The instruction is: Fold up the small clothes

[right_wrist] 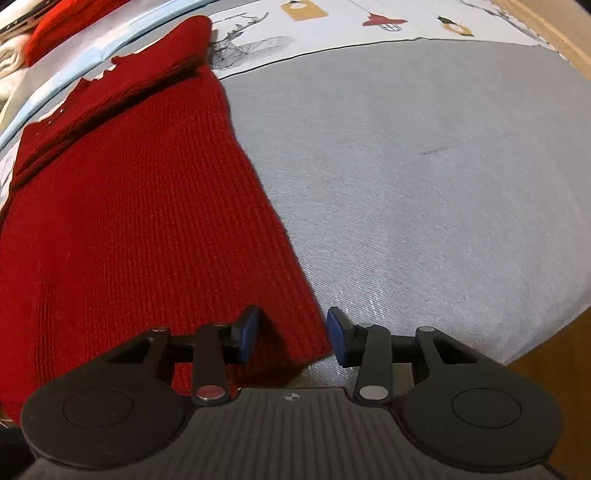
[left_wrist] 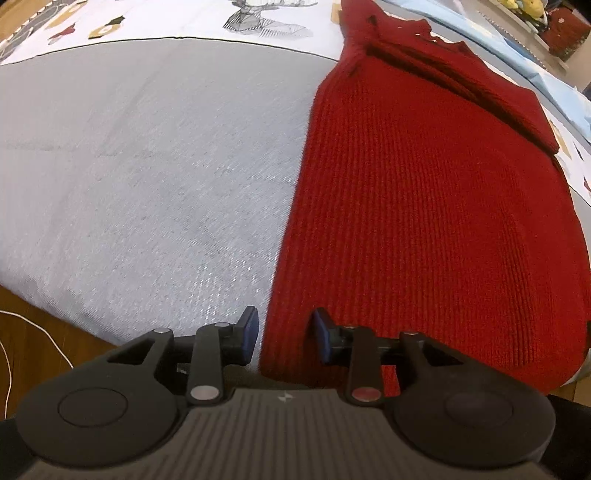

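- Jaws of my left gripper [left_wrist: 284, 336] stand apart, straddling the near left edge of the red knit garment [left_wrist: 424, 221]; the pads press on nothing.
- My right gripper [right_wrist: 293, 334] is likewise parted, over the garment's near right corner, one pad above the knit and one above the grey cloth; it grips nothing.
- The garment lies flat on the grey surface [left_wrist: 147, 166], already narrowed, with a folded-in part across its far end.
- I judge the ribbed knit soft, light and limp: it should sag and stretch if lifted by one point, and the thick weave ought to give the pads good purchase.
- Best hold, I think: both near corners at the hem, pinching all layers together.
- Containers: none clearly in view; blurred items past the printed cloth [left_wrist: 184, 22] I cannot make out.
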### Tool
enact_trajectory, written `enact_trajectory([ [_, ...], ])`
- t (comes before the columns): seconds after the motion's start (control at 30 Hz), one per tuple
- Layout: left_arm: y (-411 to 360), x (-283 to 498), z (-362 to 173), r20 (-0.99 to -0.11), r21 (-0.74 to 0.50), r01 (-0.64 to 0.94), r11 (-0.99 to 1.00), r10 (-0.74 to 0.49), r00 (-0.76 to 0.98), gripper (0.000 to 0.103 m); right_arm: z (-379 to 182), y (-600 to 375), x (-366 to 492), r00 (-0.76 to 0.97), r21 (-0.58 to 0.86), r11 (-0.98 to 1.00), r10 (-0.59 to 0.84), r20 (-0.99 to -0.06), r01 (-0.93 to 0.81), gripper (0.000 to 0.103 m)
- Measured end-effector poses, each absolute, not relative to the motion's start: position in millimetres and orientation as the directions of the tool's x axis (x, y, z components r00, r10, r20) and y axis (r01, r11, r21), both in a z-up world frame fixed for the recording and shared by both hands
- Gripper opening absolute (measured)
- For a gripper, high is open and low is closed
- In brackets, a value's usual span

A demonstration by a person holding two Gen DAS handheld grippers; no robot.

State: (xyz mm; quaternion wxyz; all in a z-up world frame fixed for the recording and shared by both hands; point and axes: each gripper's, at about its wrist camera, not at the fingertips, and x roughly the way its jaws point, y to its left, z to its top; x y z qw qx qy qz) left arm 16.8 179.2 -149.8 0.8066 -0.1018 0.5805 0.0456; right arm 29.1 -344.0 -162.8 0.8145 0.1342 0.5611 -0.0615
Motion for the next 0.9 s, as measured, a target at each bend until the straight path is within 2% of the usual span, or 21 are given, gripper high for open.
enact_trajectory([
  [0.17, 175.6, 13.7, -148.4, -0.944, -0.106, -0.184, 0.977, -0.041, 0.328, 0.037, -162.9, -342.3, 29.8, 0.368, 0.132, 0.965, 0.041, -0.929, 0.225, 0.042],
  [0.2, 175.1, 14.2, -148.9, -0.944, -0.105, -0.182, 0.978, -0.040, 0.329, 0.036, -163.1, -341.9, 29.8, 0.371, 0.131, 0.966, 0.040, -0.928, 0.221, 0.039],
  [0.27, 172.7, 11.8, -147.5, -0.943, -0.100, -0.171, 0.980, -0.038, 0.331, 0.035, -162.5, -340.8, 29.5, 0.380, 0.137, 0.970, 0.051, -0.924, 0.203, 0.026],
  [0.3, 171.2, 11.8, -148.1, -0.942, -0.099, -0.159, 0.982, -0.041, 0.334, 0.028, -161.1, -340.5, 26.8, 0.385, 0.146, 0.970, 0.063, -0.921, 0.192, 0.018],
  [0.33, 169.4, 12.1, -147.2, -0.940, -0.107, -0.147, 0.983, -0.052, 0.337, 0.014, -160.5, -338.4, 27.5, 0.388, 0.148, 0.971, 0.066, -0.919, 0.186, 0.014],
  [0.4, 166.7, 10.6, -137.7, -0.932, -0.110, -0.125, 0.986, -0.058, 0.358, 0.011, -157.3, -337.6, 26.1, 0.395, 0.144, 0.974, 0.064, -0.917, 0.177, 0.011],
  [0.5, 170.7, 2.5, -112.3, -0.888, -0.201, -0.112, 0.973, -0.133, 0.441, 0.011, -139.1, -346.2, 22.0, 0.456, 0.212, 0.955, 0.097, -0.885, 0.208, 0.009],
  [0.6, 169.9, -0.4, -110.9, -0.893, -0.187, -0.097, 0.978, -0.128, 0.431, 0.011, -120.6, -363.1, 13.7, 0.513, 0.294, 0.921, 0.128, -0.849, 0.257, 0.009],
  [0.7, 173.9, 0.6, -131.3, -0.932, -0.171, -0.138, 0.976, -0.114, 0.344, 0.013, -136.8, -366.4, 14.4, 0.441, 0.282, 0.915, 0.134, -0.887, 0.290, 0.011],
  [0.8, 175.4, -0.3, -139.6, -0.946, -0.146, -0.150, 0.978, -0.094, 0.311, 0.024, -150.7, -357.4, 18.3, 0.383, 0.212, 0.937, 0.095, -0.919, 0.277, 0.018],
  [0.9, 176.4, -1.3, -142.3, -0.946, -0.150, -0.151, 0.977, -0.098, 0.309, 0.025, -156.2, -350.3, 21.3, 0.360, 0.166, 0.952, 0.065, -0.931, 0.257, 0.022],
])
